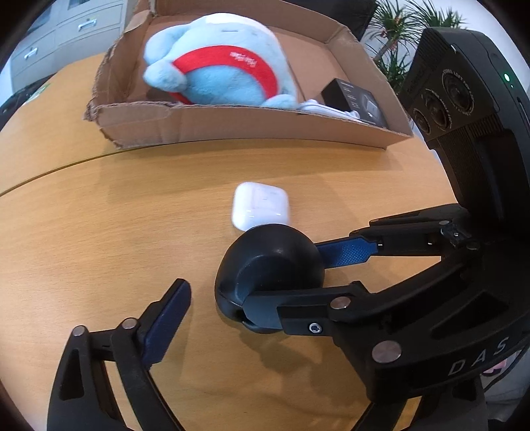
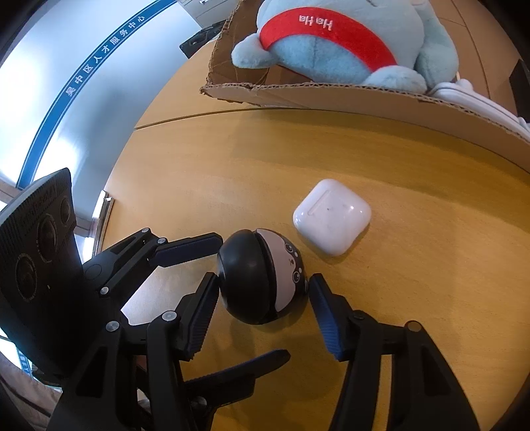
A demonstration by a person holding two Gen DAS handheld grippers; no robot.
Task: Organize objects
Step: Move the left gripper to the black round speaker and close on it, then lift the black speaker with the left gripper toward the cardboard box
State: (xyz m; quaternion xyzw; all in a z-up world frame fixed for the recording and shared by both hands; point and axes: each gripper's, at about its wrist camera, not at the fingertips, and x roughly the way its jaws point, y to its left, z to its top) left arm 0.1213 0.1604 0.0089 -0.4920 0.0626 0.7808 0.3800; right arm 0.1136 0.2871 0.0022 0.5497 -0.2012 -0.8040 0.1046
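Note:
A round black and white gadget [image 2: 261, 278] with a cartoon face lies on the wooden table [image 2: 364, 159]. My right gripper [image 2: 263, 298] is open with its jaws on either side of the gadget, close to it. The gadget also shows in the left wrist view [image 1: 268, 265], between the right gripper's fingers [image 1: 347, 250]. A white earbud case [image 2: 332, 216] lies just beyond it, also in the left wrist view [image 1: 260, 206]. My left gripper [image 2: 246, 303] is open; only its left finger [image 1: 165, 315] shows in its own view.
A torn cardboard box [image 1: 232, 124] stands at the back of the table. It holds a light blue plush toy [image 1: 215, 63] with a red band, a small black box [image 1: 356, 101] and a white cable [image 1: 326, 109]. Grey drawers [image 1: 66, 30] and a plant [image 1: 397, 30] stand behind.

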